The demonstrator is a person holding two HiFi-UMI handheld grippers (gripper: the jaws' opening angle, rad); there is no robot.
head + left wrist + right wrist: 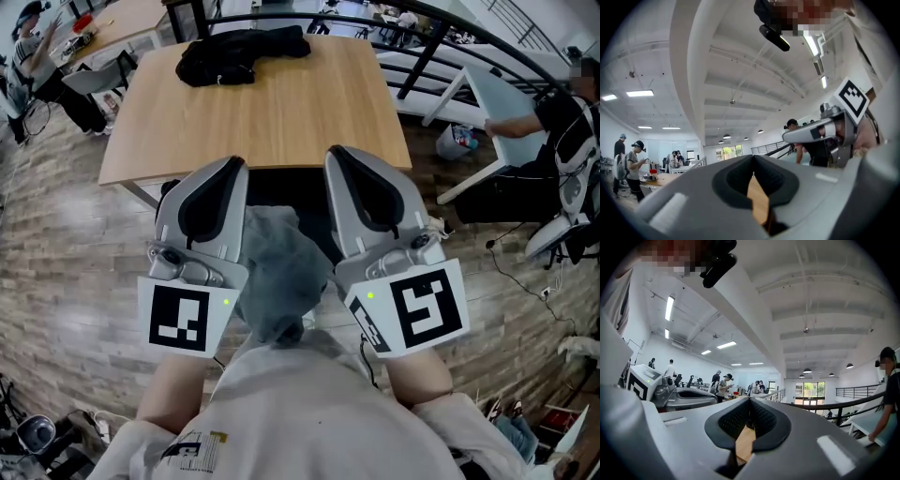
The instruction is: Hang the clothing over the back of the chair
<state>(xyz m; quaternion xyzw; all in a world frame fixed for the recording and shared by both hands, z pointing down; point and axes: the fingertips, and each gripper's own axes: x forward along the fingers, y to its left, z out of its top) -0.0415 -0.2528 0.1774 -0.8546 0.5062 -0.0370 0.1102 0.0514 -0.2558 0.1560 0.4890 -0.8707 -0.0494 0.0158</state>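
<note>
The black clothing [242, 54] lies bunched at the far end of the table [281, 122], well apart from both grippers. It looks soft, light and limp, so a pinch on a raised fold should lift it, sagging. The left gripper [232, 167] and right gripper [337, 155], at the table's near edge, are both clenched on nothing.

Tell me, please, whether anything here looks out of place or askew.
The black garment lies crumpled in a heap near the far edge of the wooden table rather than hung up. Closer in, the grey garment looks bunched, not smoothly draped. Nothing appears spilled or damaged.
</note>
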